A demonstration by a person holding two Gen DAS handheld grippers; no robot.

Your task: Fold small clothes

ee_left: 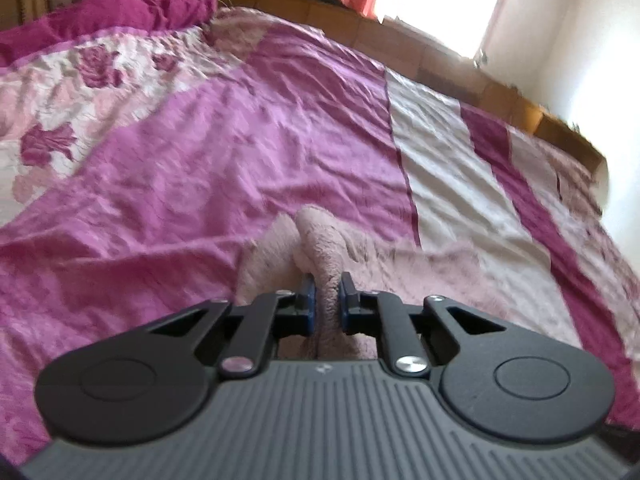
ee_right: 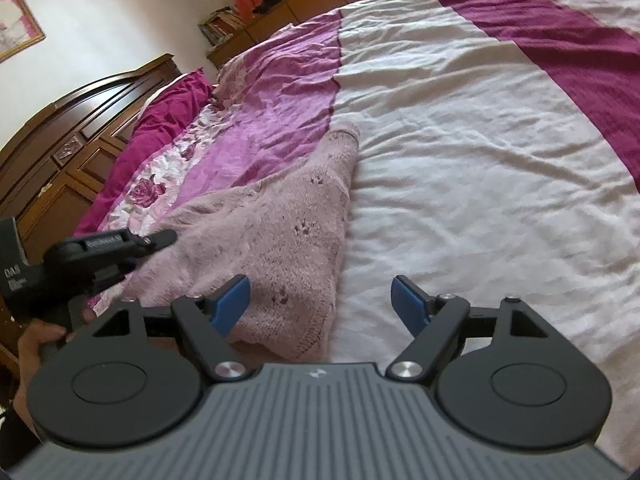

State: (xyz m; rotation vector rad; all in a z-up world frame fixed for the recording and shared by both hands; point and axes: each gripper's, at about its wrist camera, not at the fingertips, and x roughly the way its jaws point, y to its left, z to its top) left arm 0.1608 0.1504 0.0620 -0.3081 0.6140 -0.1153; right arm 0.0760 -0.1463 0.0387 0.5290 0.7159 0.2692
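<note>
A pale pink knitted garment point(ee_right: 280, 216) was seen lying on a bed, spread across the seam where the lilac panel of the bedspread point(ee_right: 460, 140) met its white panel. In the right wrist view the knit was laid out flat, with one narrow end reaching up the bed and its lower hem near the camera.

The left tongs point(ee_left: 326, 304) were closed on a bunched fold of this garment. In the left wrist view the fabric was pinched between the two blue pads point(ee_left: 309, 300), and a ridge of knit was raised above them while the rest of the cloth trailed away on the bedspread to the right. In the right wrist view the same tongs were seen from the side at the left edge of the garment, with a hand point(ee_right: 38, 340) wrapped round their handle.

The right tongs point(ee_right: 322, 304) were held wide open above the near edge of the garment. Their left blue pad point(ee_right: 232, 300) was seen over the knit and their right pad over the white bedspread; nothing was gripped between them, and whether the left pad touched the cloth could not be told.

A magenta pillow point(ee_left: 120, 12) was seen at the head of the bed, against a dark wooden headboard point(ee_right: 72, 128).
</note>
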